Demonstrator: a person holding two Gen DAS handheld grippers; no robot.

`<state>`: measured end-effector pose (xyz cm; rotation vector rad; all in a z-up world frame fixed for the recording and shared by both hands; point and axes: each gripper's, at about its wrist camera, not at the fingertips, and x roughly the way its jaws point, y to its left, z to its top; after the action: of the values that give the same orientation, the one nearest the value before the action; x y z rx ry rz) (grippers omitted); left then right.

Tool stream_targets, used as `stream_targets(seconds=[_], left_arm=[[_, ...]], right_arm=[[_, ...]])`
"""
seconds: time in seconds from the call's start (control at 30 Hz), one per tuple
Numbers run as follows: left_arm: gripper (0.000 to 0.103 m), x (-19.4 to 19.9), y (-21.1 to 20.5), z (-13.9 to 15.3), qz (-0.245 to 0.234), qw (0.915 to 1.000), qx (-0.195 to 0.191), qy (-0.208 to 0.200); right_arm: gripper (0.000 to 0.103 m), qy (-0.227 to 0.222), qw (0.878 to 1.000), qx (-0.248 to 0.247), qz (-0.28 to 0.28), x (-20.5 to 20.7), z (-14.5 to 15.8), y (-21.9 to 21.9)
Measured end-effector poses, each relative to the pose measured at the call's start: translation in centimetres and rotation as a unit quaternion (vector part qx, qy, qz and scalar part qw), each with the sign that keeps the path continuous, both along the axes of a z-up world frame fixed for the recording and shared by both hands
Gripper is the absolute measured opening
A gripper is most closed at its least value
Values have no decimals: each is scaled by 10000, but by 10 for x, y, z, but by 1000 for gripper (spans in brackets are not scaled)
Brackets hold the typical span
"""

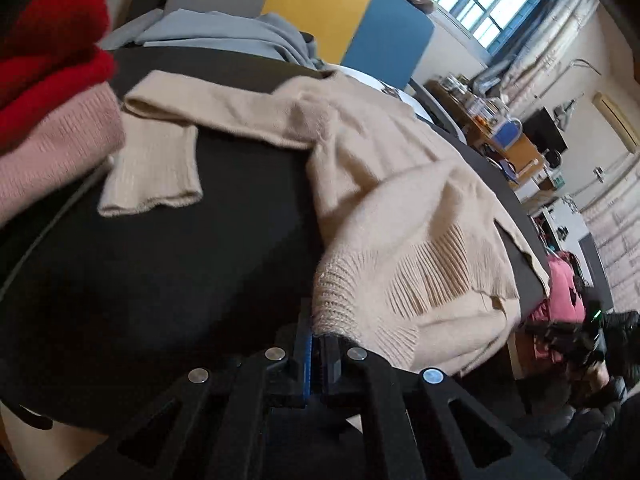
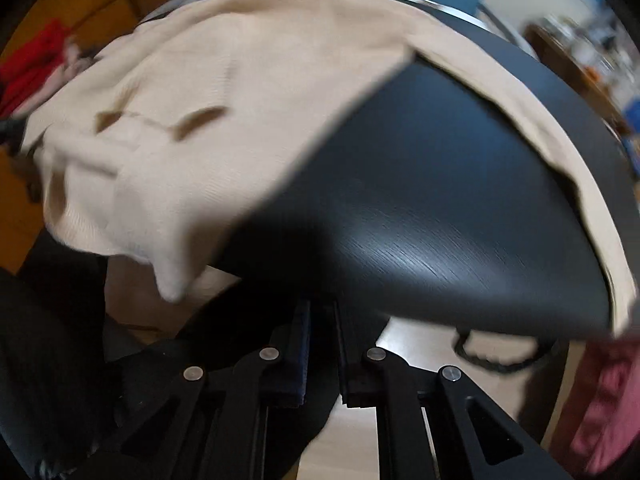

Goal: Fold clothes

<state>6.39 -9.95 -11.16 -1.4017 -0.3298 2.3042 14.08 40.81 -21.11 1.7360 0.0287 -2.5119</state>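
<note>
Black table [image 1: 160, 280]: we log a beige sweater [image 1: 400, 208] draped over its near right edge, our left gripper [image 1: 318, 344] pinching the ribbed hem; right gripper [image 2: 322, 320] narrowly parted, empty.

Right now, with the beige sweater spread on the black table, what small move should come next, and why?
Probably carry the left gripper, shut on the beige sweater's ribbed hem, across toward the loose sleeve to start a fold. The sweater lies rumpled on the black table, and the right gripper holds nothing.
</note>
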Motion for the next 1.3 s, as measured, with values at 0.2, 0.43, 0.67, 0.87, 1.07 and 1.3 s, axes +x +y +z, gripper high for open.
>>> stream_targets(seconds=[0.2, 0.43, 0.67, 0.87, 1.07, 1.3], left_arm=[[1, -5, 1, -14, 189, 9991, 297, -234], [3, -5, 13, 10, -194, 9977, 576, 305], [3, -8, 26, 38, -886, 9898, 944, 603], [3, 3, 43, 47, -1583, 9835, 643, 599], [6, 17, 58, 25, -2277, 9737, 64, -24], [16, 21, 24, 18, -1783, 9834, 150, -289]], right_arm=[[80, 1369, 9887, -446, 413, -22, 44, -38], [37, 1185, 9885, -168, 919, -90, -1, -100], [9, 1812, 9675, -1524, 887, -49, 73, -77], [9, 1489, 9726, -1667, 640, 13, 93, -37], [15, 392, 9777, -1904, 796, 34, 65, -19], [53, 611, 9839, -1651, 300, -8, 64, -2]])
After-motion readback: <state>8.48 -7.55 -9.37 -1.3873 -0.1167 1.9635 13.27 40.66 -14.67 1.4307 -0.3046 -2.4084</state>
